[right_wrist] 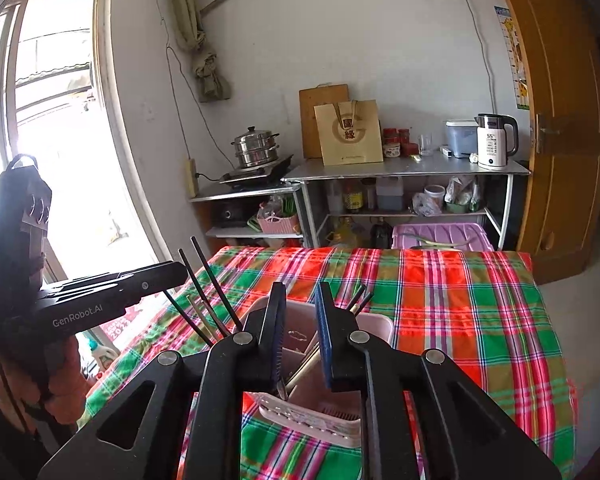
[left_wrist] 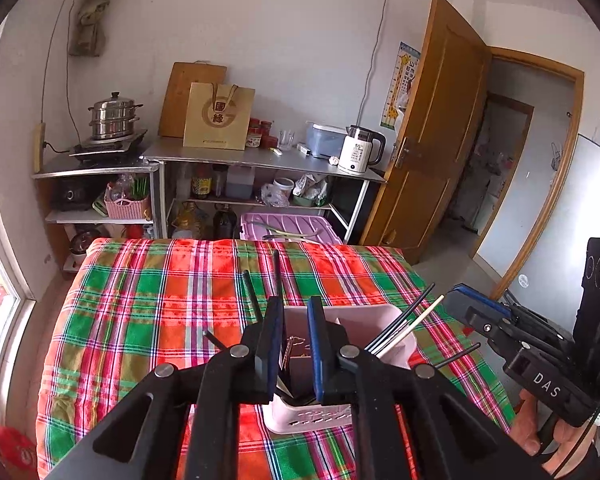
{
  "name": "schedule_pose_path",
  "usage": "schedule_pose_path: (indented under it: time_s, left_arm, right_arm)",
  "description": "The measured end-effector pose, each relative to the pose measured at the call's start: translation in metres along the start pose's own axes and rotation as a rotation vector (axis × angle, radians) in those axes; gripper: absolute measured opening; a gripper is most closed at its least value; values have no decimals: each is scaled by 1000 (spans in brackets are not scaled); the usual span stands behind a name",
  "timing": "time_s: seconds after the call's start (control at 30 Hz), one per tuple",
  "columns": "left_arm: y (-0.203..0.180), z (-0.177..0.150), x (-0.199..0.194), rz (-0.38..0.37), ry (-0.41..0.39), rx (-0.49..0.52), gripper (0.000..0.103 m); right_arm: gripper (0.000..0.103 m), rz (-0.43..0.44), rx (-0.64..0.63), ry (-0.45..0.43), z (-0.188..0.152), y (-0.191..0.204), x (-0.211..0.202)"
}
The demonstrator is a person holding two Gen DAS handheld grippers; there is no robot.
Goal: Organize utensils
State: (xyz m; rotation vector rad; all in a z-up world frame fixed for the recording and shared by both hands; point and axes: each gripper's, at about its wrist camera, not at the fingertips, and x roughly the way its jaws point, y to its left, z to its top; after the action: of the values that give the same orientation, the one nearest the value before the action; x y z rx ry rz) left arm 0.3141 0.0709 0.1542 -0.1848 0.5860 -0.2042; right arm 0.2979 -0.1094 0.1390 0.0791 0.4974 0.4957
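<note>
Holding our left tool [left_wrist: 296,336] over the pink utensil holder [left_wrist: 364,320], we keep its jaws narrowly parted with nothing between them. Our right tool [right_wrist: 300,328] hovers over the same holder [right_wrist: 374,326], jaws likewise slightly apart and empty. Inside stand black chopsticks [left_wrist: 400,318] and a pale wooden one [left_wrist: 414,326], leaning against the rim. The holder sits near the front edge of the counter [left_wrist: 180,300], which is covered in a red and green plaid cloth. Beyond it, a metal shelf [left_wrist: 260,156] against the wall carries a white kettle [left_wrist: 358,152] and a steel pot [left_wrist: 114,116].
</note>
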Motion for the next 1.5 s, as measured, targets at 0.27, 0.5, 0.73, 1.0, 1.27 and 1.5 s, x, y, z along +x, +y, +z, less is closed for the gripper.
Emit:
schedule_pose_path:
  time_s: [0.27,0.5,0.73,1.0,1.27,1.5]
  left_arm:
    - [-11,-41,-51,19,-64,20,12]
    - [-33,-94,-95,12,-102,57,14]
    - [-50,-152,-119,36,-107,59,20]
    - [-58,-202,-127,72,-71,60,20]
    - [-69,-228,-135,74,-69,81,20]
    - [-75,-241,-139,61,-51,79,20]
  right_arm:
    - [26,-6,-23,-60,-19,6,-53]
    - [27,-20,-34,-70,-55,12,-95]
    - [34,-20,-18,-52,-102,18,-121]
    - [36,-76,-22,-25,-154,29,-142]
    - [40,-66,-11,-11,-182,40,-155]
    - [41,-60,-38,0,-193,47,-157]
